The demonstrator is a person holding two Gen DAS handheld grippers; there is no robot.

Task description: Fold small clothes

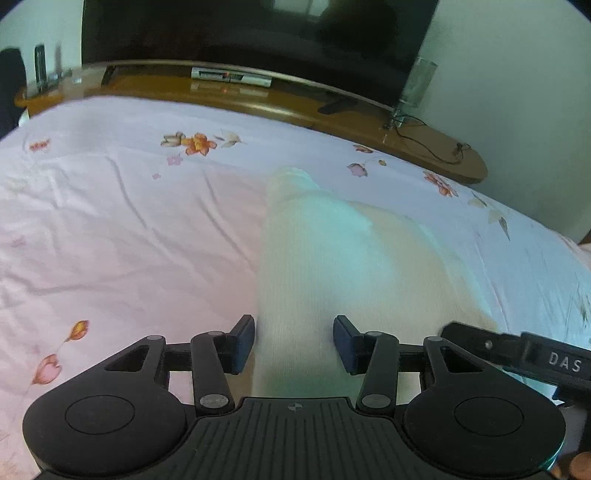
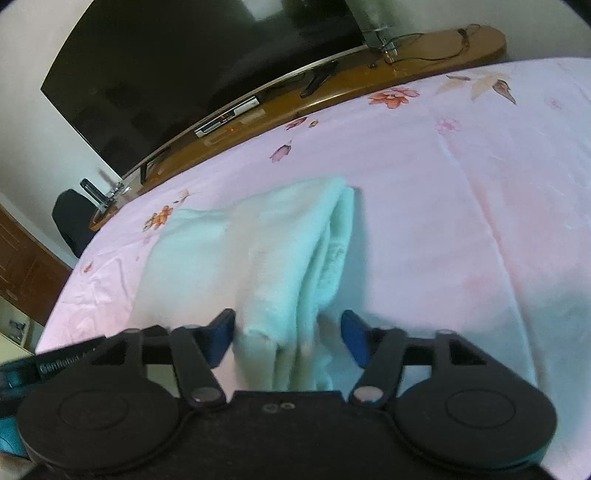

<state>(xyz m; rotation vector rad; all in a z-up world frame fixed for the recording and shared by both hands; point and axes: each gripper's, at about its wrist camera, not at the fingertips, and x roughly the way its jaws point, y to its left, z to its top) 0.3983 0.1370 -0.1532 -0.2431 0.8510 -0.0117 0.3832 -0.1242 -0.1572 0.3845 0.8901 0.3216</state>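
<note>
A pale white, finely ribbed garment lies folded on a pink flowered bed sheet. My left gripper hovers low over its near end. The blue pads stand apart on either side of a strip of the cloth, without squeezing it. In the right wrist view the same garment shows stacked layers at its right edge. My right gripper straddles the near corner of those layers, with a gap at each pad. The right gripper's body shows at the left view's right edge.
A wooden TV stand runs along the far side of the bed, with a large dark screen, a silver set-top box and cables on it. A dark chair stands beyond the bed's left corner. The sheet spreads wide around the garment.
</note>
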